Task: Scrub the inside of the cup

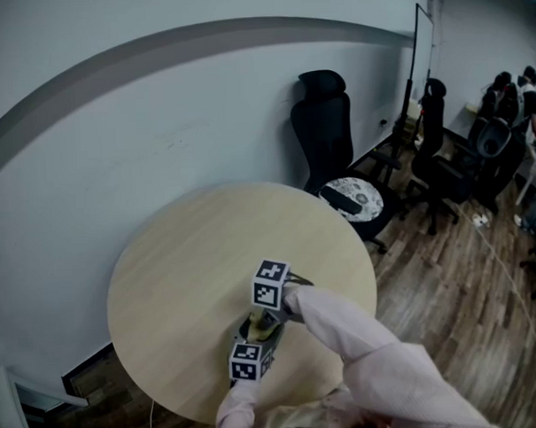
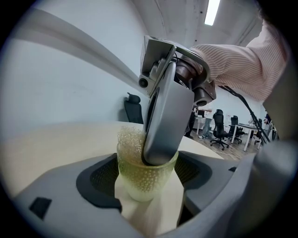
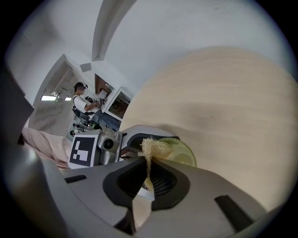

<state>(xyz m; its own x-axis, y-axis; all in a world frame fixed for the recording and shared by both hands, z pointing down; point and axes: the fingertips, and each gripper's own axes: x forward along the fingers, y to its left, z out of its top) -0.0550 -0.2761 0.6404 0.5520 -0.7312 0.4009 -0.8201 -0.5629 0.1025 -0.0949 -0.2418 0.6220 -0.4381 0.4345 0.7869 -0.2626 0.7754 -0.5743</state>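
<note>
A round wooden counter (image 1: 190,256) stands by a pale wall, and the work sits near its 6 o'clock edge in the head view. There the left gripper (image 2: 148,187) has its fingers clamped on the sides of a pale green see-through cup (image 2: 139,174), which stands upright on the counter. The right gripper (image 3: 148,174) comes in from 12 o'clock in the left gripper view, tilted, with its tips down inside the cup's mouth. Its fingers are closed tight on a thin yellowish sponge (image 3: 152,148), whose frayed edge sticks out beyond the tips and shows above the cup's rim at about 10 o'clock. A pink sleeve (image 1: 362,338) runs down to the right gripper. Beyond the counter at about 1 o'clock stands a black office chair (image 1: 326,126)
</note>
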